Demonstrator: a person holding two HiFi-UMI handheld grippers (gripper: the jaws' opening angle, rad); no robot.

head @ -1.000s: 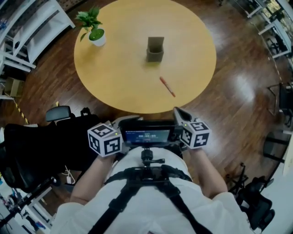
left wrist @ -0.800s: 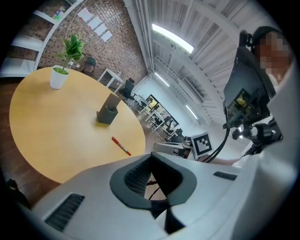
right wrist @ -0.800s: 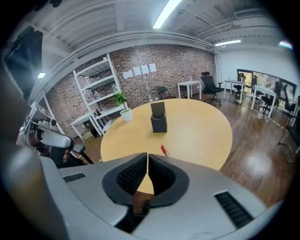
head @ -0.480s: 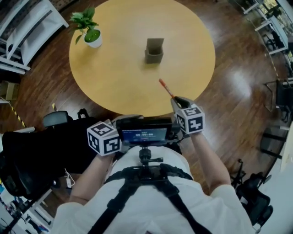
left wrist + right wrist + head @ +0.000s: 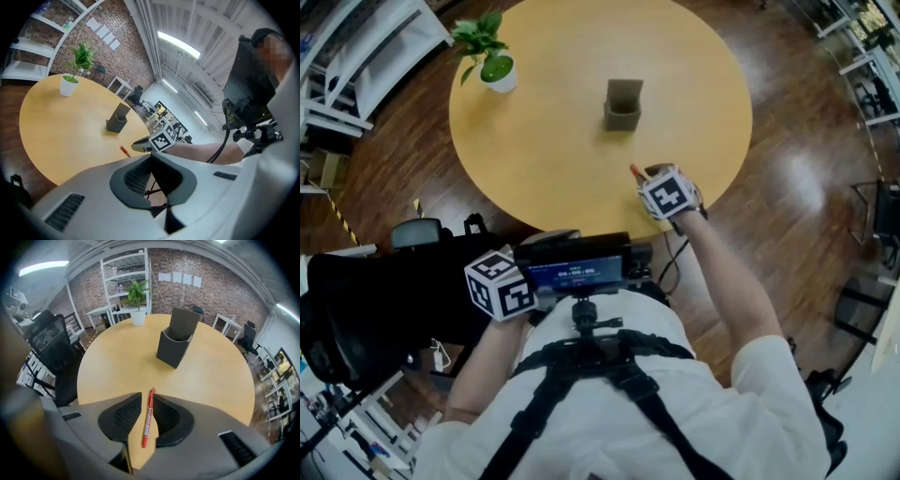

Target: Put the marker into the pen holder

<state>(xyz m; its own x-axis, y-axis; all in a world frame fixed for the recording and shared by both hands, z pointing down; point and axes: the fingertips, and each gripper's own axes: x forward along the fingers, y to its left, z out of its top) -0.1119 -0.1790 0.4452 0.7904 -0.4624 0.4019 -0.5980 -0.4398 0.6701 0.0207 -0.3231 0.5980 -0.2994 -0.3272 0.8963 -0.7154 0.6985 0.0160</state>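
I am pointing my right gripper (image 5: pixel 147 398) down at the round wooden surface (image 5: pixel 108 366). Its jaws have just been opening and are standing wide, with the red marker (image 5: pixel 147 420) lying flat between them, ungripped. The dark pen holder (image 5: pixel 175 344) is standing upright beyond it, well apart. I am keeping my left gripper (image 5: pixel 151 158) off the surface, jaws together and empty.

Head view looked steeply down on the worktop (image 5: pixel 534 141); both gripper views, the left seemingly farther, faced its pen holder (image 5: pixel 622 105).
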